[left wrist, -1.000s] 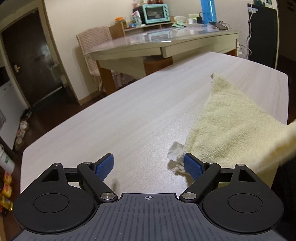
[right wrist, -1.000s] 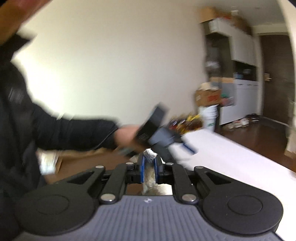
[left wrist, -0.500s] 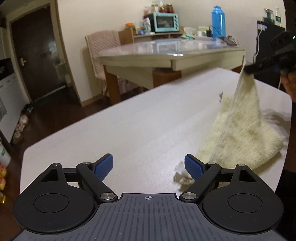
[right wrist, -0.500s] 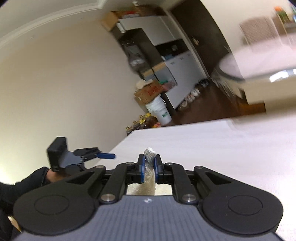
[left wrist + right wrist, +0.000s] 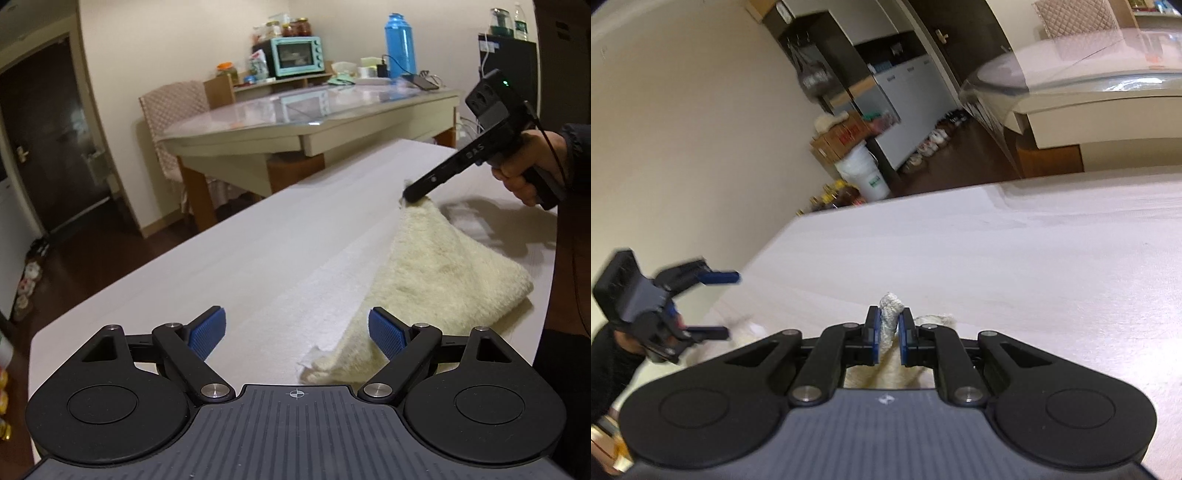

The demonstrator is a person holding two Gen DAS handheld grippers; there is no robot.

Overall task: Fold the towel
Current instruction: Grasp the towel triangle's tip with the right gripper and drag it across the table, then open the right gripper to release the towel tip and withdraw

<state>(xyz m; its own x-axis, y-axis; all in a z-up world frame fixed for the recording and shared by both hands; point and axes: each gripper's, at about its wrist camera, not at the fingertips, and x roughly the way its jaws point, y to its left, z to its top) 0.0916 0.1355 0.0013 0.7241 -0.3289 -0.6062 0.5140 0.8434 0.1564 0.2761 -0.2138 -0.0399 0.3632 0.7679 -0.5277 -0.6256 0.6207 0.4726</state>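
A cream fluffy towel (image 5: 439, 280) lies folded over on the white table (image 5: 258, 258), right of centre in the left wrist view. My left gripper (image 5: 297, 334) is open and empty, low over the table, with the towel's near corner (image 5: 314, 369) just ahead between its fingers. My right gripper (image 5: 889, 332) is shut on the towel's far corner (image 5: 891, 314) and holds it low over the table. The right gripper also shows in the left wrist view (image 5: 410, 195), pinching that corner. The left gripper shows at the left of the right wrist view (image 5: 713, 306).
A second table (image 5: 314, 118) with a glass top stands behind, with a chair (image 5: 173, 122), a teal toaster oven (image 5: 295, 55) and a blue flask (image 5: 399, 44). The white table's near edge (image 5: 33, 354) is at the left. A white bucket (image 5: 864, 173) and boxes stand on the floor.
My right gripper has carried the towel corner across and down to the far side, laying the towel over itself. The left gripper stayed open near the near corner.
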